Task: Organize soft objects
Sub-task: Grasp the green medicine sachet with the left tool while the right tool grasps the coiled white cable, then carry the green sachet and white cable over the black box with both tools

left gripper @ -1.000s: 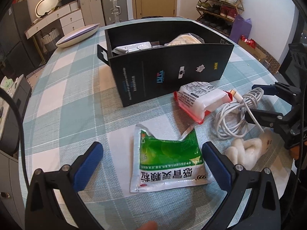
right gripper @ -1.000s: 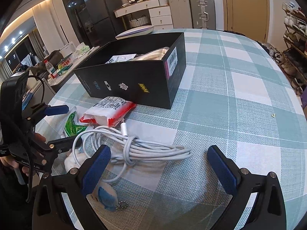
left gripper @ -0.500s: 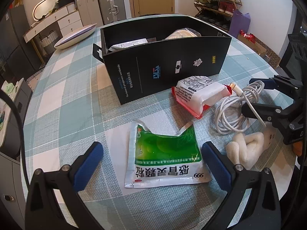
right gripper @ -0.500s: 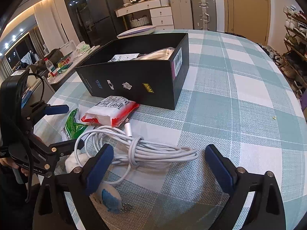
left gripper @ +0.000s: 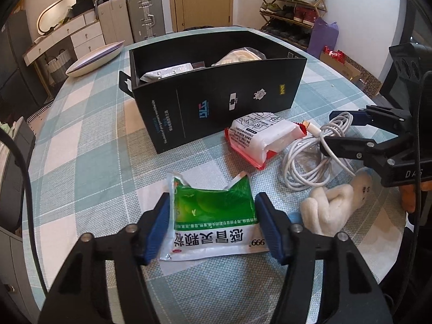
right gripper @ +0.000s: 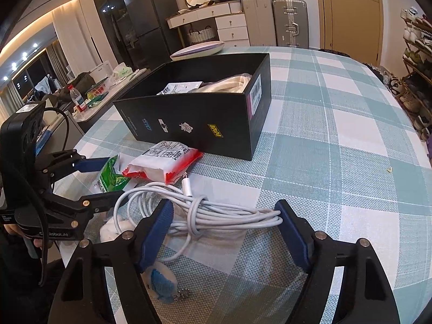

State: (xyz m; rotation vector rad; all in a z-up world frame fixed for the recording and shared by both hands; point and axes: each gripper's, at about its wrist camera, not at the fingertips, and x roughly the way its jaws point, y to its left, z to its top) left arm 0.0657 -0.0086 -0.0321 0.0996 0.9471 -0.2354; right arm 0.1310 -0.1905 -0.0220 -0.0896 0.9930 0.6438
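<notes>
The left gripper (left gripper: 212, 221) is held low over the checked tablecloth (left gripper: 89, 167), angled down, its blue pads pressed against both side edges of the green medicine sachet (left gripper: 213, 213), which lies flat on the cloth with its torn top pointing away; the jaws are closed onto it. To its right a white plush toy (left gripper: 332, 202) lies near the table edge. The right gripper (right gripper: 224, 216) also sits low, its fingers spread around the coiled white cable (right gripper: 216, 213): the left pad rests against the loops at one end and the right pad meets the bundle's far end, but whether it actually pinches the cable I cannot tell. A small blue-and-white keychain toy (right gripper: 162, 286) lies under its left finger. Seen from the left wrist, the right gripper (left gripper: 338, 128) reaches in from the side, level with the table. Just beyond sachet and cable sits a red-and-white packet (left gripper: 259, 137), touching the front wall of the open black box (left gripper: 216, 100), which already holds a silvery pouch and a pale bundle. Farther back a shallow white dish (left gripper: 94, 59) rests at the table's far edge
</notes>
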